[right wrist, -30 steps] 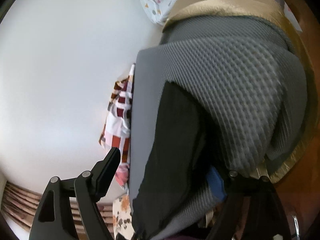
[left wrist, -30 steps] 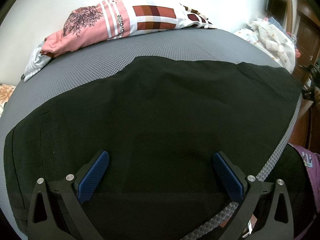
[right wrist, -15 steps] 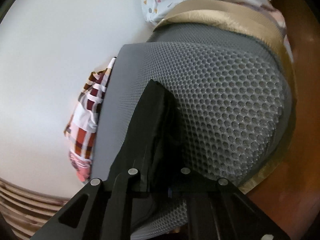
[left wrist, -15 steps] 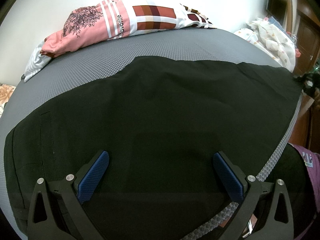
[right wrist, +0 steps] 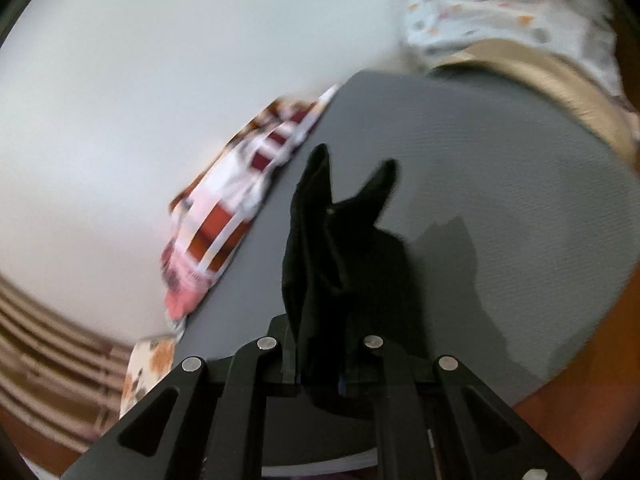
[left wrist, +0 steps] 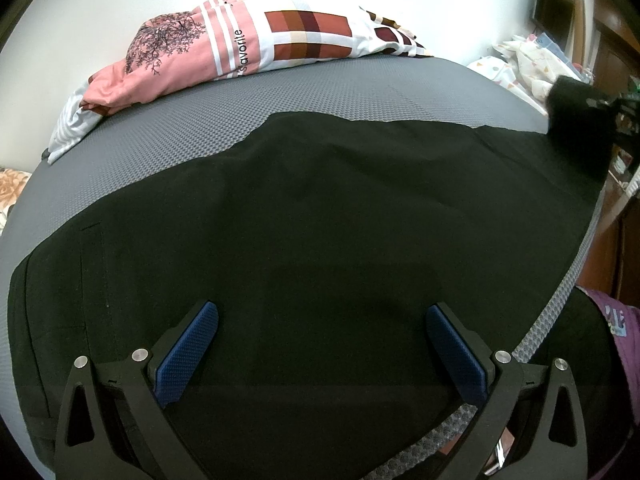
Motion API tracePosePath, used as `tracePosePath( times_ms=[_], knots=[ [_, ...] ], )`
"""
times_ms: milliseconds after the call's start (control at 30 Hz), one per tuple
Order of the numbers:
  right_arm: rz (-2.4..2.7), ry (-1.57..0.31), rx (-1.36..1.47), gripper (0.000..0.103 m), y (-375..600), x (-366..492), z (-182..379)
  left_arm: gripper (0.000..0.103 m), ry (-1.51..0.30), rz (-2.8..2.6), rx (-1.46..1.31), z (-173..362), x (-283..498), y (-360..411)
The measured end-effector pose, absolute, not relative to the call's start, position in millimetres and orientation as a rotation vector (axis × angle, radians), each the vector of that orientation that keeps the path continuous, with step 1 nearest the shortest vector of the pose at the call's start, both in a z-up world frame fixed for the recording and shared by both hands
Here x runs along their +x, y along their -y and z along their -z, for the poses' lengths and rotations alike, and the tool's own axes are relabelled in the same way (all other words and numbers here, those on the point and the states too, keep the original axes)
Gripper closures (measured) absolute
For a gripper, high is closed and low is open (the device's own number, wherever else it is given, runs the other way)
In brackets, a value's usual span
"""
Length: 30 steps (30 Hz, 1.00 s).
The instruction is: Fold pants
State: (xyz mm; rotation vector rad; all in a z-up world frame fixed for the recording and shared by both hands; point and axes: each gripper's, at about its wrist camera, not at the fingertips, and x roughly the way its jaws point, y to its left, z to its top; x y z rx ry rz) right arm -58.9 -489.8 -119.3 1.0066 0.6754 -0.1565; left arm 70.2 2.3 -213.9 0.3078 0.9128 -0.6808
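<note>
Black pants (left wrist: 320,220) lie spread across a grey mesh mattress (left wrist: 340,92). My left gripper (left wrist: 322,344) hovers open over the near part of the cloth, blue pads (left wrist: 188,354) wide apart with nothing pinched between them. In the right wrist view my right gripper (right wrist: 320,364) is shut on the hem end of the pants (right wrist: 320,248), and the black cloth stands up in two points above the mattress (right wrist: 500,200). That lifted end (left wrist: 576,120) also shows at the far right of the left wrist view, blurred.
A pink and checked pillow (left wrist: 248,52) lies at the back by the white wall. White patterned bedding (left wrist: 524,64) is heaped at the right, near wooden furniture (left wrist: 612,52). A person's purple garment (left wrist: 620,332) shows at the lower right, beside the mattress edge.
My right gripper closed on the pants' end, then lifted it off the mattress and rolled. The left gripper and the spread cloth under it stayed still.
</note>
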Motion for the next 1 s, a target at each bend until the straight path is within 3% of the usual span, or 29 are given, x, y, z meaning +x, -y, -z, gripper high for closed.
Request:
tracePosePath(
  times_ms=[433, 1000],
  knots=[
    [-0.126, -0.861, 0.985, 0.092, 350, 23, 146, 0.0, -0.949, 0.648, 0.196, 199, 82, -17],
    [-0.278, -1.048, 0.831, 0.092, 221, 67, 168, 0.0, -0.883, 0.527, 0.075, 155, 105, -56]
  ],
)
